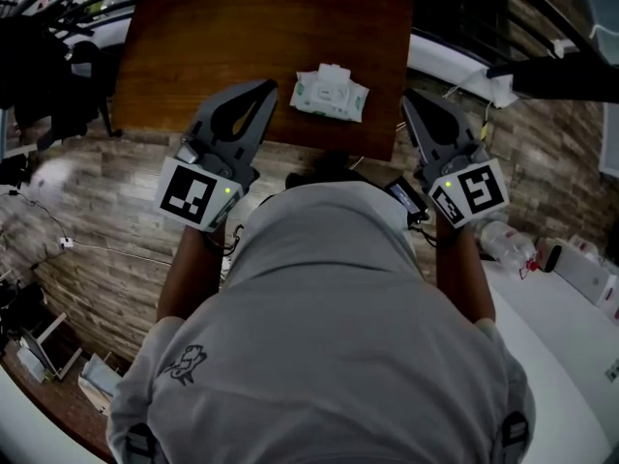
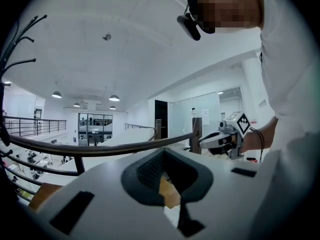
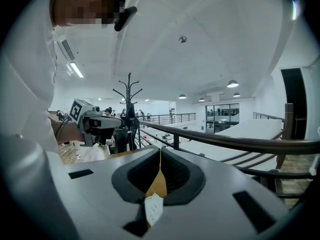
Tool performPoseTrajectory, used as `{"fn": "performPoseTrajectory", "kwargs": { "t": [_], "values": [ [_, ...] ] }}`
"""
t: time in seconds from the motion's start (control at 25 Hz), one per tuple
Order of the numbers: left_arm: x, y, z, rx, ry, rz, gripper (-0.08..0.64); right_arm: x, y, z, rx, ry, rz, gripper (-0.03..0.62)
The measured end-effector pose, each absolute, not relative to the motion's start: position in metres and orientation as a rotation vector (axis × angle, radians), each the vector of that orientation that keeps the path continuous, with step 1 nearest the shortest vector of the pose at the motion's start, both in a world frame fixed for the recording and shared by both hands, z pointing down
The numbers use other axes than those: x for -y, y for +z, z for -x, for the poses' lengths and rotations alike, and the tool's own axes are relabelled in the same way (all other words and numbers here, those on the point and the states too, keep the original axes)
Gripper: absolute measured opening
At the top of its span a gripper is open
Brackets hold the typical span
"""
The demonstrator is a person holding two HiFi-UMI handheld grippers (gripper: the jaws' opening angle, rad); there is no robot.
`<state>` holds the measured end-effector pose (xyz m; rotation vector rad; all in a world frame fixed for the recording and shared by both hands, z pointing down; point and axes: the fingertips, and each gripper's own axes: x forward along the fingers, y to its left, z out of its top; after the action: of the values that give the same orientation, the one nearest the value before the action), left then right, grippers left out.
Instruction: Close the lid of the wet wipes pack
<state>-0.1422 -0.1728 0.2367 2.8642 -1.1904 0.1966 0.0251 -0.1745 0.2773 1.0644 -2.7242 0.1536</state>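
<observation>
The wet wipes pack (image 1: 330, 93), white with green print, lies on the near half of the brown table (image 1: 193, 46), with a white flap sticking up at its far edge. My left gripper (image 1: 268, 89) hovers just left of the pack, jaws together and empty. My right gripper (image 1: 408, 98) hovers at the table's near right corner, right of the pack, also shut with nothing held. In the left gripper view the jaws (image 2: 162, 153) meet at the tips, and the right gripper (image 2: 222, 136) shows across from them. The right gripper view shows closed jaws (image 3: 160, 152) and the left gripper (image 3: 97, 121).
The table stands on a wood-plank floor (image 1: 116, 220). A white counter (image 1: 571, 356) with a plastic bottle (image 1: 505, 242) lies at the lower right. A dark railing (image 3: 235, 143) and a coat rack (image 3: 128, 96) stand beyond the table. My torso in a grey shirt fills the lower head view.
</observation>
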Motion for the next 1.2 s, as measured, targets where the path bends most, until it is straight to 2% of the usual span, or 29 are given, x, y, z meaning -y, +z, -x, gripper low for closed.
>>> {"fn": "performPoseTrajectory", "kwargs": {
  "t": [0.6, 1.2],
  "values": [
    [0.229, 0.272, 0.069, 1.124, 0.280, -2.835, 0.013, 0.219, 0.302, -0.067, 2.740, 0.201, -0.946, 0.035],
    [0.255, 0.308, 0.067, 1.047, 0.396, -2.790, 0.013, 0.254, 0.335, -0.079, 2.701, 0.303, -0.962, 0.035]
  ]
}}
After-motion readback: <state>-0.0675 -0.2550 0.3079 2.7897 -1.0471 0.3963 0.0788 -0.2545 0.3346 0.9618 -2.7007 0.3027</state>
